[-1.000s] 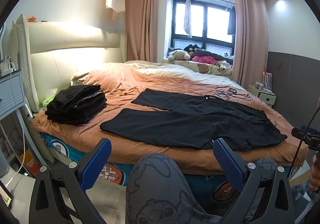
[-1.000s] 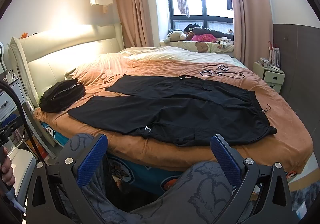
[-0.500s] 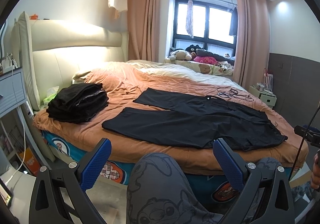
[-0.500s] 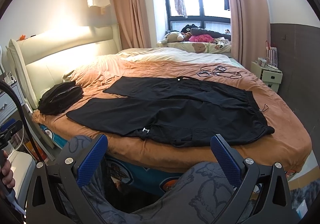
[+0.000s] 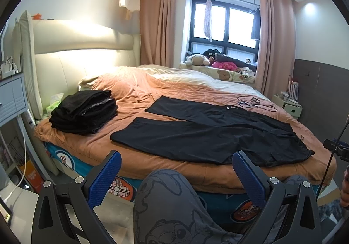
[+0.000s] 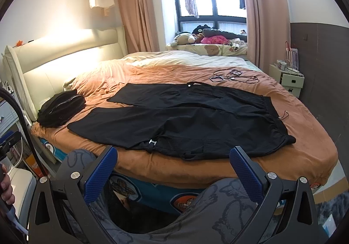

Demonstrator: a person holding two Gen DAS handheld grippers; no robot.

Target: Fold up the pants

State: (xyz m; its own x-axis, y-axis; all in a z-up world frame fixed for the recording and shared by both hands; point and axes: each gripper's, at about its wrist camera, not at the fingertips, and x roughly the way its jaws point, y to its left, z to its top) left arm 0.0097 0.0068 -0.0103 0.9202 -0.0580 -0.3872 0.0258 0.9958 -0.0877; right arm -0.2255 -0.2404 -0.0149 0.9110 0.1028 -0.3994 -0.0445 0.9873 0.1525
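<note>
Black pants [image 5: 209, 135] [image 6: 192, 122] lie spread flat on the orange bed cover [image 5: 139, 95] [image 6: 152, 74], legs pointing left toward the headboard, waistband at the right. My left gripper [image 5: 176, 175] stands open, short of the bed's near edge, above a person's knee in grey printed trousers [image 5: 172, 200]. My right gripper [image 6: 173, 170] is open too, held in front of the bed edge over the person's other knee [image 6: 231, 200]. Neither gripper touches the pants.
A stack of folded black clothes [image 5: 85, 111] [image 6: 61, 109] sits on the bed's left side near the headboard. Cables and a phone [image 5: 255, 103] [image 6: 233, 76] lie at the far right of the bed. A nightstand [image 6: 290, 80] stands at the right wall.
Both views have shifted slightly, with the bed and pants a little higher and closer in frame. Both grippers stay open and the pants have not moved.
</note>
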